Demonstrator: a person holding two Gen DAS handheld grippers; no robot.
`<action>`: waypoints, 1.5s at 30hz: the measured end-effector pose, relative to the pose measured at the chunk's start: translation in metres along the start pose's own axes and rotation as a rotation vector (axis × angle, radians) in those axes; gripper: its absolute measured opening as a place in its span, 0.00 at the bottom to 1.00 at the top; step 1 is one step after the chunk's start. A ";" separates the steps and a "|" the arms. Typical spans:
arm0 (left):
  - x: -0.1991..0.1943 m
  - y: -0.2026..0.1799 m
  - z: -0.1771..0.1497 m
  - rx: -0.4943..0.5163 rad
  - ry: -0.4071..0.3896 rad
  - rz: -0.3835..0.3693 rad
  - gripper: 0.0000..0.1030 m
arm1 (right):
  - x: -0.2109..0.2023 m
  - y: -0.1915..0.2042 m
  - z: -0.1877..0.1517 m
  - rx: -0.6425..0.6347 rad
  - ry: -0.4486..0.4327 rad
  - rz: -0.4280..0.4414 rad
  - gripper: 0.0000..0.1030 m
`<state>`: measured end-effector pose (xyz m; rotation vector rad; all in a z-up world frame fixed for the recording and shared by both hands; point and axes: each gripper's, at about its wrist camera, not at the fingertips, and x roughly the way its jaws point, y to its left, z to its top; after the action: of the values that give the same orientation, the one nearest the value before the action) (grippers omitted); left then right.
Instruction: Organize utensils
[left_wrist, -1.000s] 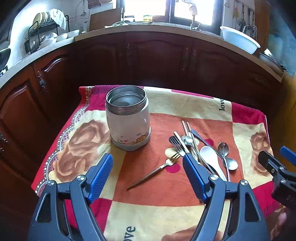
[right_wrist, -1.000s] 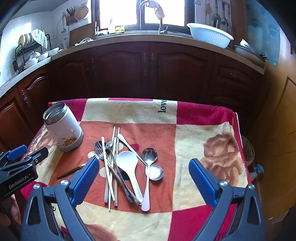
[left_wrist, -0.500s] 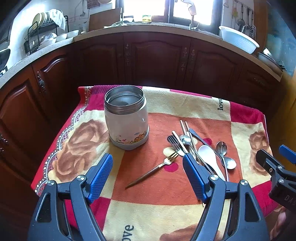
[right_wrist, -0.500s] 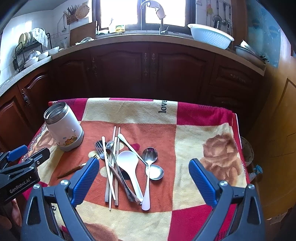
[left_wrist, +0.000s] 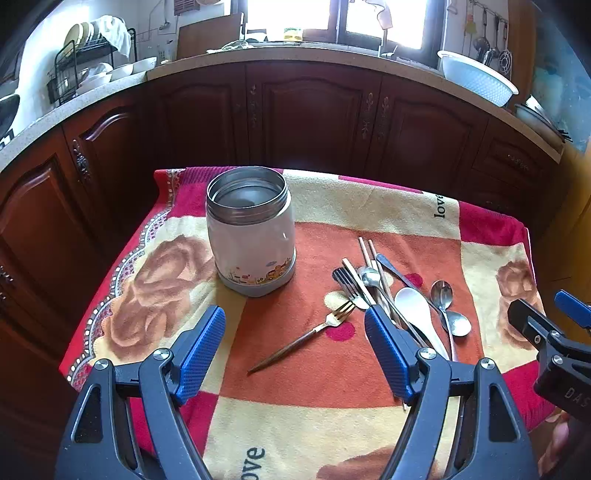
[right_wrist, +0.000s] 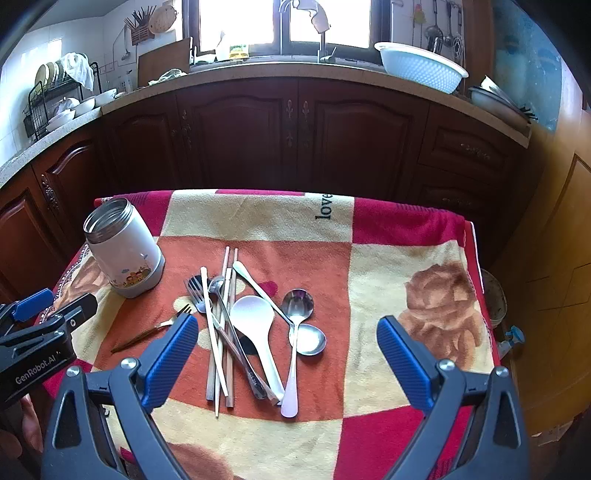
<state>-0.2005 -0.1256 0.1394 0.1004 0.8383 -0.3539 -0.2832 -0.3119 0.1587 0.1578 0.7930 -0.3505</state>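
We see the left gripper (left_wrist: 295, 350) open wide, empty, above a patterned blanket (left_wrist: 295, 421). A steel-rimmed white jar (left_wrist: 251, 236) stands upright, lid off. 1 gold fork (left_wrist: 306, 338) lies alone just beside a pile of utensils (left_wrist: 395, 291): chopsticks, forks, spoons, 1 white spoon (left_wrist: 415, 308). The right gripper (left_wrist: 554, 332) shows at the edge.

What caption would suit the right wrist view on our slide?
Open right gripper hovers over piled utensils on a blanket, jar at left.
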 end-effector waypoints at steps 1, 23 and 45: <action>0.000 0.000 0.000 0.000 0.001 0.000 0.97 | 0.000 0.000 0.000 0.000 0.000 0.001 0.97; 0.002 -0.001 0.000 0.003 0.013 0.001 0.97 | 0.003 0.000 0.001 -0.010 0.028 -0.005 0.97; 0.005 -0.002 -0.001 0.005 0.017 0.004 0.97 | 0.005 -0.002 0.001 -0.014 0.019 -0.007 0.97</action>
<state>-0.1993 -0.1280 0.1350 0.1093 0.8545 -0.3519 -0.2798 -0.3149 0.1562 0.1460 0.8145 -0.3501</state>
